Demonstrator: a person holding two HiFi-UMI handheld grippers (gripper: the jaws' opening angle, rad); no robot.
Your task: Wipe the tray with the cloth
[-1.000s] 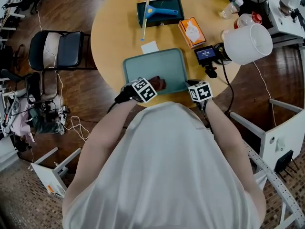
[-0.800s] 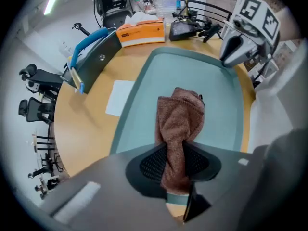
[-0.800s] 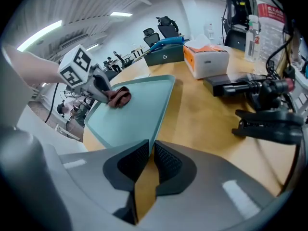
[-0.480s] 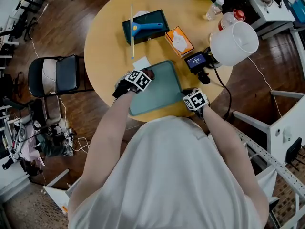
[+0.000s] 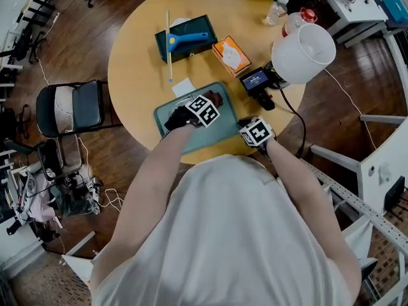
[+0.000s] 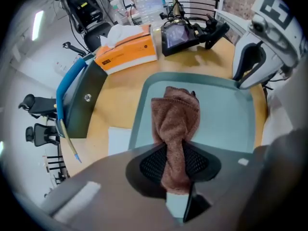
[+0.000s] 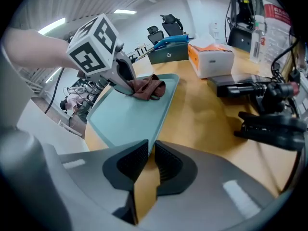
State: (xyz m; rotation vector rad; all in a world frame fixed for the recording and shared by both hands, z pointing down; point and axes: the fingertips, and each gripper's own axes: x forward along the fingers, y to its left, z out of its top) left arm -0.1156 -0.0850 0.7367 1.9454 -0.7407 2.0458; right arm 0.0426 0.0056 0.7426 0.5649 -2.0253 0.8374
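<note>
A teal tray (image 5: 220,125) lies on the round wooden table in front of me. My left gripper (image 5: 209,103) points steeply down over the tray's far side, shut on a brown cloth (image 6: 174,124) that hangs from the jaws onto the tray (image 6: 226,119). Those jaws have just been closing a little tighter on the cloth. My right gripper (image 7: 150,160) is shut on the tray's (image 7: 130,119) near right edge, which runs in between its pads. The right gripper view also shows the cloth (image 7: 148,88) under the left gripper (image 7: 126,85). In the head view, the right gripper (image 5: 243,126) sits at the tray's right corner.
Beyond the tray are a white note (image 5: 183,87), a dark box with a blue-handled tool (image 5: 185,37), a thin stick (image 5: 169,43) and an orange tissue box (image 5: 231,55). A small screen device (image 5: 255,80) and a white bucket (image 5: 303,53) stand to the right. A chair (image 5: 70,107) is left of the table.
The left gripper has dragged the cloth from the tray's near edge to its far left corner, then right along the far side. The right gripper has kept its hold on the tray.
</note>
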